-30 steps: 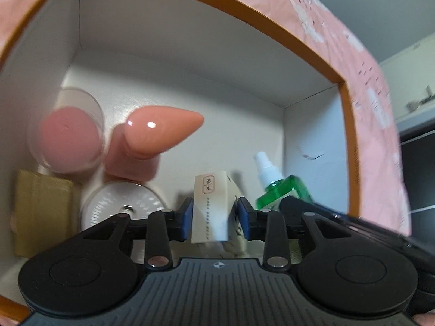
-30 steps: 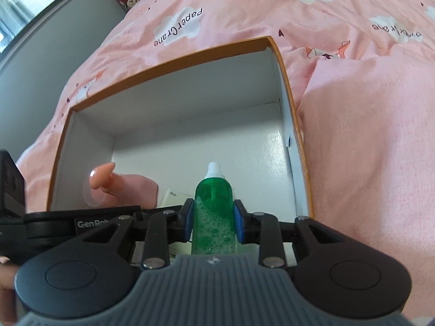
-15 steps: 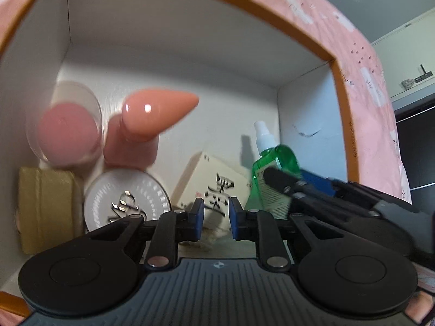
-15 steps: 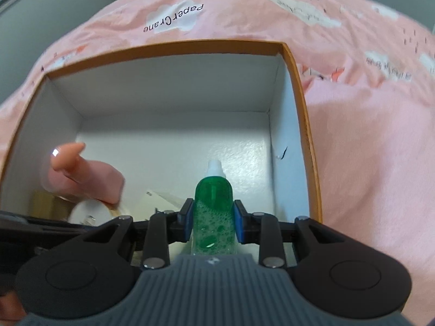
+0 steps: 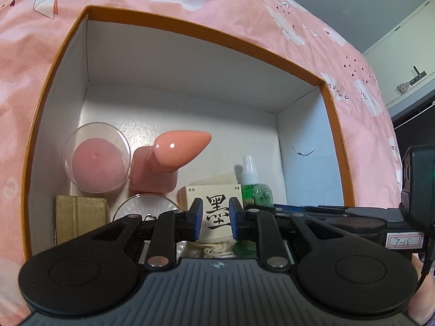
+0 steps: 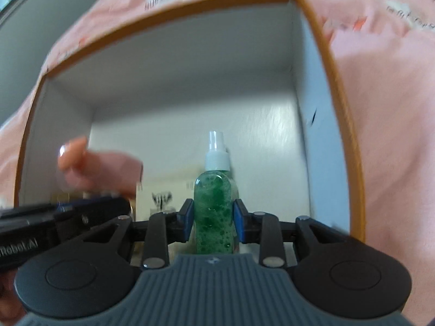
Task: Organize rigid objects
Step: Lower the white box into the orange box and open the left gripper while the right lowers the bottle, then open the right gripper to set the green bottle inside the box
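An orange-rimmed white box lies on pink bedding. Inside stand a cream carton with black characters, a green spray bottle, a pink bottle with a cone cap, a clear-lidded pink jar, a round white tin and a gold packet. My left gripper is above the carton, its jaws a little apart and not touching it. My right gripper is in the box, jaws just off the sides of the green bottle, which stands upright.
The pink patterned bedding surrounds the box on all sides. The right gripper's black body reaches into the box from the right beside the green bottle. A coil of cream string lies on the box floor under my left gripper.
My left gripper let go of the cream carton and pulled back and up; the carton now stands face-on. My right gripper lowered the green bottle deeper into the box and its jaws have eased off.
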### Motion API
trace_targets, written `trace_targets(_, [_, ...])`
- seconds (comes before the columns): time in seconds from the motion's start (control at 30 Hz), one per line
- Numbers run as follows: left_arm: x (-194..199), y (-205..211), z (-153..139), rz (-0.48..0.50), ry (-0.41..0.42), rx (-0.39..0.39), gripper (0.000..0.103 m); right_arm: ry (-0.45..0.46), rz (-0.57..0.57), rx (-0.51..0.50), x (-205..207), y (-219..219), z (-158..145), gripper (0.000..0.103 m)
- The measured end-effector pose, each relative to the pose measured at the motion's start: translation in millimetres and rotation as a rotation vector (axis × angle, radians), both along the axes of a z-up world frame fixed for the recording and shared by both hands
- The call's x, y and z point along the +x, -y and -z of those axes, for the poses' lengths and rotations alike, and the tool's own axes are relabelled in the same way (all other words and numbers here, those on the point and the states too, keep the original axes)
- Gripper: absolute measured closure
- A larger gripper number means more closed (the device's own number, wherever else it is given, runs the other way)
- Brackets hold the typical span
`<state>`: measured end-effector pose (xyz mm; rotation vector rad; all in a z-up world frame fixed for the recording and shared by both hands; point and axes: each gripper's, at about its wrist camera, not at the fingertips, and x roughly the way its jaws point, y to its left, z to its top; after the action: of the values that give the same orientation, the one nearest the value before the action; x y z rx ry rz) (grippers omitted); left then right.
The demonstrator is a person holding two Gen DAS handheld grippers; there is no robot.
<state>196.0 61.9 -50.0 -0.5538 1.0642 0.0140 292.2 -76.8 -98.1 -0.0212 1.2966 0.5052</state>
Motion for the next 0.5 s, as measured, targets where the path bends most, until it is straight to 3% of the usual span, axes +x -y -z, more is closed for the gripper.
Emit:
trace_targets(0.2, [-2, 4, -1, 0.009, 0.011, 0.012, 0.081, -0.039, -0.017, -0.007, 0, 0, 1, 0.073])
trace_targets(0.5, [-14, 10, -7, 0.028, 0.049, 0.027, 0.08, 0.007, -0.013, 0.015, -3, 3, -17, 0.071])
